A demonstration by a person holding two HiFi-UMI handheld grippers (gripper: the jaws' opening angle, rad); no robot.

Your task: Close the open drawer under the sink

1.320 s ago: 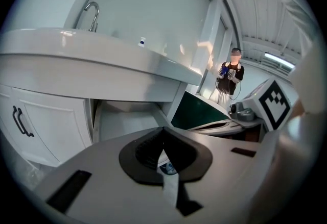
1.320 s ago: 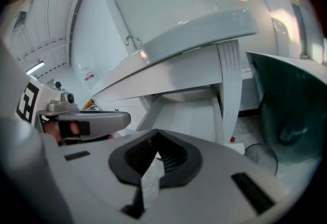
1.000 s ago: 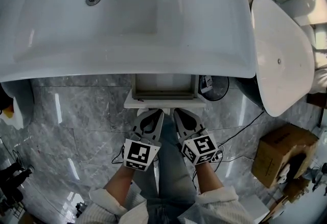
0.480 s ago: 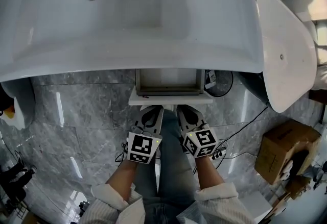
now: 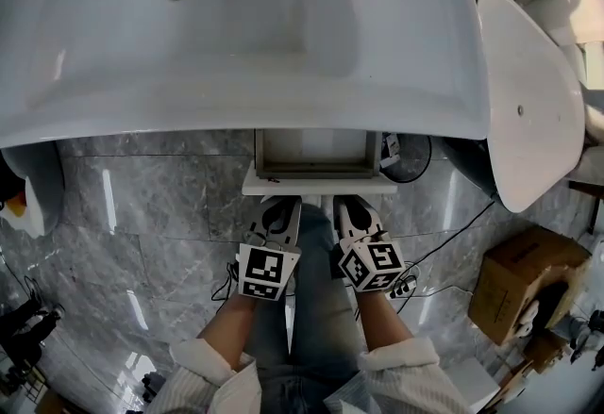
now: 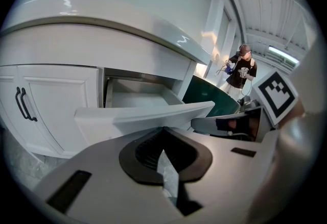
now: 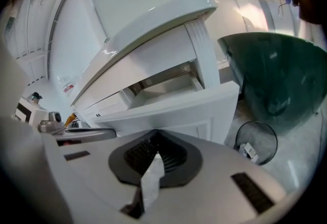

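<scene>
The white drawer stands pulled out from the cabinet below the white sink, its inside bare. Both grippers are held side by side just in front of the drawer's front panel. My left gripper is shut with nothing in it, its tips close to the panel's left half. My right gripper is also shut and holds nothing, its tips at the panel's right half. In the left gripper view the drawer front fills the space just beyond the jaws; in the right gripper view the drawer front does the same.
A cabinet door with dark handles is left of the drawer. A wire waste bin stands right of it, beside a large white oval fixture. Cables and a cardboard box lie on the grey marble floor. A person stands far off.
Both grippers have edged slightly closer to the drawer front and a little to the right. The drawer looks as far out as before.
</scene>
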